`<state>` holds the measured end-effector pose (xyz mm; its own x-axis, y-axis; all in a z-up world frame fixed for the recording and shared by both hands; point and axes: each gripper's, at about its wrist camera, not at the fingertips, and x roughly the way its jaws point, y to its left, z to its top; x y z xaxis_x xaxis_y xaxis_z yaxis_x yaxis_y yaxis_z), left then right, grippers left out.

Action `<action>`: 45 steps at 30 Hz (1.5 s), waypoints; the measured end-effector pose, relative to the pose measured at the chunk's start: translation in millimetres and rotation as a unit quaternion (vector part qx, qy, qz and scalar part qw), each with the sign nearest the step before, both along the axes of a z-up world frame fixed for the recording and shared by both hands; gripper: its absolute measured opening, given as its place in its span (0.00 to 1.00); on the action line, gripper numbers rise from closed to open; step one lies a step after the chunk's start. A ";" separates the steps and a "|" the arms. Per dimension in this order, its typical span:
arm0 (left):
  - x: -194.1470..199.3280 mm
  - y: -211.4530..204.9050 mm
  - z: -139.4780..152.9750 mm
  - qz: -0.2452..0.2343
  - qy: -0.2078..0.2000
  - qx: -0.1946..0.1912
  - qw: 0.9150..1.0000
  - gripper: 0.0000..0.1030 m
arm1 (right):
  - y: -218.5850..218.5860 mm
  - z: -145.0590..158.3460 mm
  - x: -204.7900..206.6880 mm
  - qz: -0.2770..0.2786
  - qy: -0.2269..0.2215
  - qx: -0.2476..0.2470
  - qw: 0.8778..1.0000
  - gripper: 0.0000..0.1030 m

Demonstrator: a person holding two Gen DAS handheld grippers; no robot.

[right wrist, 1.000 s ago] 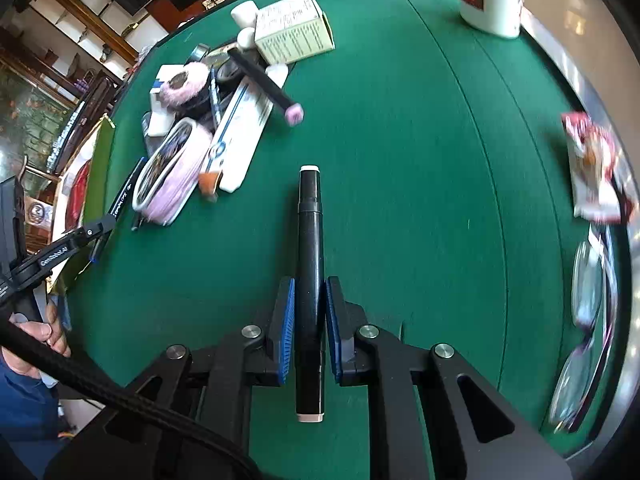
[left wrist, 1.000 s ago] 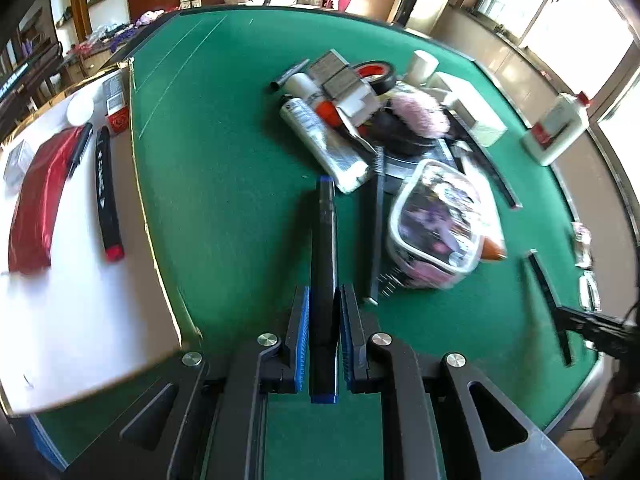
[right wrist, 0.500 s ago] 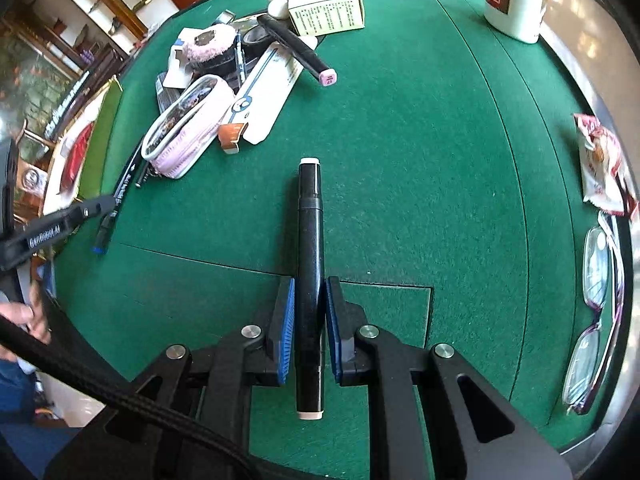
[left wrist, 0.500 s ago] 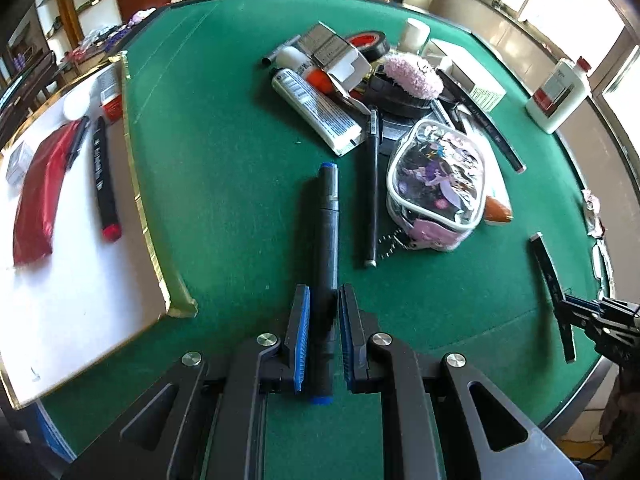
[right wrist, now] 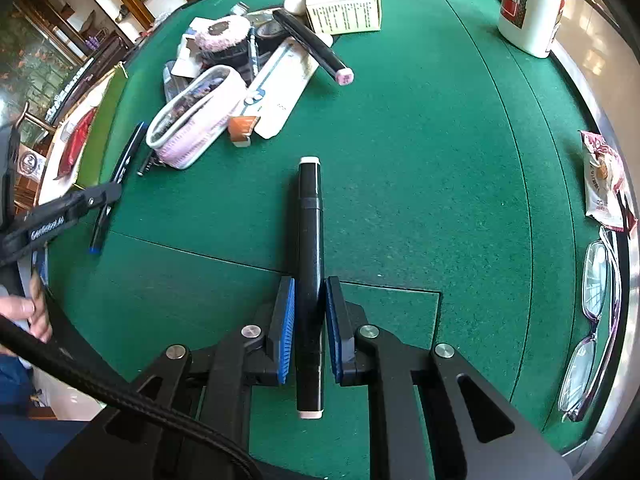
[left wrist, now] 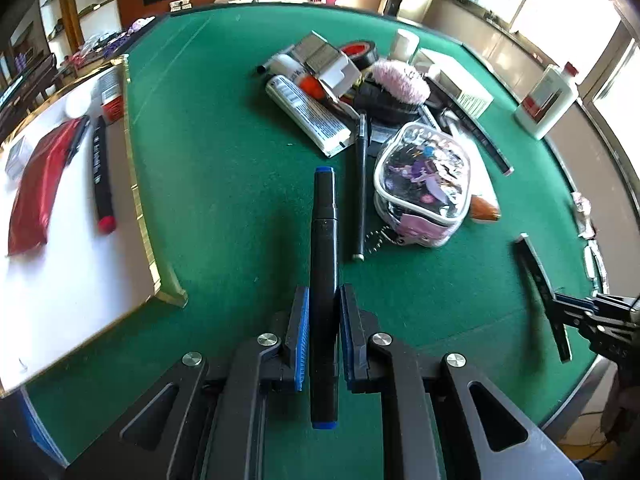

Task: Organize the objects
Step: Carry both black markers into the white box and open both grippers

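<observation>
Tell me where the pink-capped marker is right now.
In the right wrist view the pink-capped marker lies upper centre on the clutter pile, slanting across the long white package, just below the white box.

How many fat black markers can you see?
4: one in the left gripper, one in the right gripper, one on the white tray, one on the pile. More may hide underneath.

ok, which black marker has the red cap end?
The red-ended marker lying on the white tray; the left gripper holds a blue-ended marker.
</observation>
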<state>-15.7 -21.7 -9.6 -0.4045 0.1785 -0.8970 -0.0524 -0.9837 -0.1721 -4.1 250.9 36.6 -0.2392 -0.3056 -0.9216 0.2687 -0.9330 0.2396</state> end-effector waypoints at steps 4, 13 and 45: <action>12.5 -9.6 15.0 0.008 0.018 0.014 1.000 0.11 | 0.9 9.1 -1.2 -0.008 -0.010 -0.039 0.999 0.12; 24.8 -42.4 55.6 0.029 0.042 0.032 0.998 0.11 | -32.5 22.8 -6.2 0.008 -0.008 -0.051 0.999 0.12; 58.0 -145.1 85.1 0.098 0.083 0.070 0.989 0.11 | -107.3 33.5 4.9 0.046 0.003 -0.038 0.998 0.12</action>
<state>42.3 -166.7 75.5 -0.5835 0.1996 -0.7872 0.0982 -0.9449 -0.3124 0.8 143.6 70.1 -0.2119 -0.3953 -0.8938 0.3540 -0.8835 0.3068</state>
